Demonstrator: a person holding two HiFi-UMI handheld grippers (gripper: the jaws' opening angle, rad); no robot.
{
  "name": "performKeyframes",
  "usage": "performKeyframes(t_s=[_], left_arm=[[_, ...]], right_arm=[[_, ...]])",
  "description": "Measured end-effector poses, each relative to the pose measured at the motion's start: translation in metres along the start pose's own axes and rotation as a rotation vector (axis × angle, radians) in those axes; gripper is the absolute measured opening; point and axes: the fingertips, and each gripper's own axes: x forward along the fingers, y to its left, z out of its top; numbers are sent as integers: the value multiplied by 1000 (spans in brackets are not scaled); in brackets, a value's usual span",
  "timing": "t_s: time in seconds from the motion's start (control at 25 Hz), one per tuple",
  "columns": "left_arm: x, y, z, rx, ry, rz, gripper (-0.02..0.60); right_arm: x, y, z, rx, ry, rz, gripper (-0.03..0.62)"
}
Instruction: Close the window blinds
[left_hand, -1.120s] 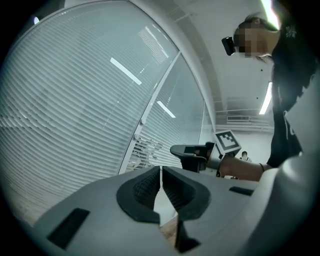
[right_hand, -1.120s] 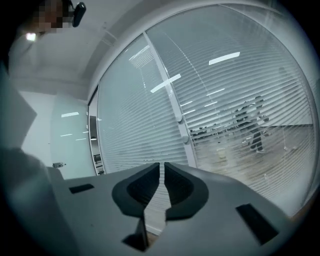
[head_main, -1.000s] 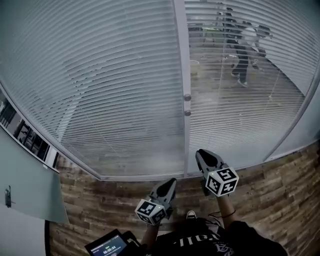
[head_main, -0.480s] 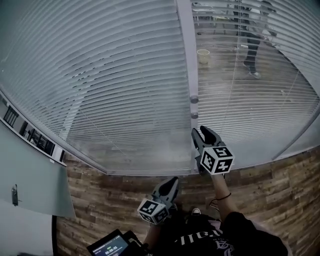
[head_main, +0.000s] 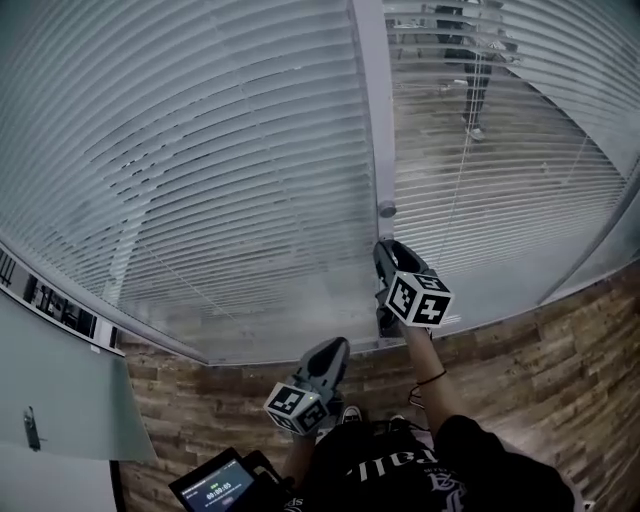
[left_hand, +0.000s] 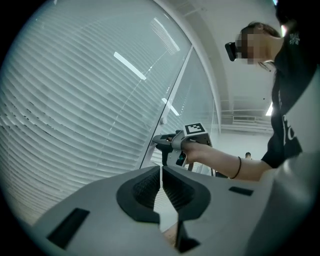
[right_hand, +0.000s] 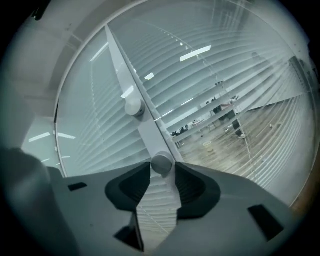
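Observation:
The left blind (head_main: 200, 170) has its slats turned nearly flat; the right blind (head_main: 500, 190) stands open, showing the room beyond. Between them runs a grey mullion (head_main: 368, 110) with two round knobs. The upper knob (head_main: 386, 210) (right_hand: 133, 106) is free. My right gripper (head_main: 386, 252) (right_hand: 162, 172) is raised to the lower knob (right_hand: 161, 163); its jaws are opening, with that knob between their tips. My left gripper (head_main: 337, 348) (left_hand: 161, 172) hangs low near my body, shut with nothing in it, and its view shows the right gripper (left_hand: 159, 142) at the mullion.
A thin cord (head_main: 455, 200) hangs inside the right blind. A person (head_main: 475, 80) stands far off behind the glass. Wood-pattern floor (head_main: 560, 360) runs below the window. A tablet (head_main: 215, 490) sits at my lower left, beside a pale panel (head_main: 50, 400).
My right gripper rose from near the sill up to the mullion's lower knob, now hidden behind it, and its jaws have spread. The left gripper stayed low.

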Motion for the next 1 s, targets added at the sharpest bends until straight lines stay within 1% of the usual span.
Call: performKeyframes(t_s=[0.12,0.2,0.24,0.28,0.32,0.36,0.44,0.48,0.52,0.56,0.6,0.64,0.68,0.8,0.84,0.88,0.92,0.96,1.0], left_arm=[[7,7,1,-17,4,-22,5],[7,13,1,-16,9,-26,5],[7,15,2,-15,10,-27,5],[7,18,3,-15,10,-27,5],[7,20,3,-14,10,-26,5],[7,23,5,-15,9,-24,5],[7,30,8,-19,3,-21,5],[7,33,9,-20,2,-19,5],[8,35,8,-22,2,-18,5],[10,37,8,-23,3,-18,5],[13,38,7,-24,3,-20,5],[16,38,6,-25,4,-23,5],[19,36,5,-25,6,-26,5],[25,33,4,-31,10,-37,5],[25,34,5,-34,11,-41,5],[24,34,6,-36,12,-45,5],[24,34,6,-37,13,-47,5],[23,34,6,-37,16,-48,5],[24,34,5,-36,19,-47,5]], right_arm=[[2,-7,9,60,-64,-32,141],[3,-7,11,64,-72,-29,139],[2,-7,11,33,-67,-29,138],[2,-7,11,-39,-56,-40,138],[1,-6,12,-171,-38,-66,138],[2,-4,12,-363,-10,-107,137],[3,3,9,-845,57,-204,137],[4,6,7,-1057,81,-240,137],[5,6,4,-1204,90,-259,137],[6,6,2,-1276,84,-262,137],[6,4,2,-1270,69,-253,137],[6,2,3,-1192,52,-233,137],[5,-1,5,-1049,33,-205,137],[1,-3,13,-464,-37,-104,140],[1,-4,16,-293,-60,-90,140],[1,-5,19,-159,-78,-85,139],[1,-7,21,-75,-86,-86,138],[1,-8,23,-52,-85,-88,138],[1,-8,24,-95,-76,-92,137]])
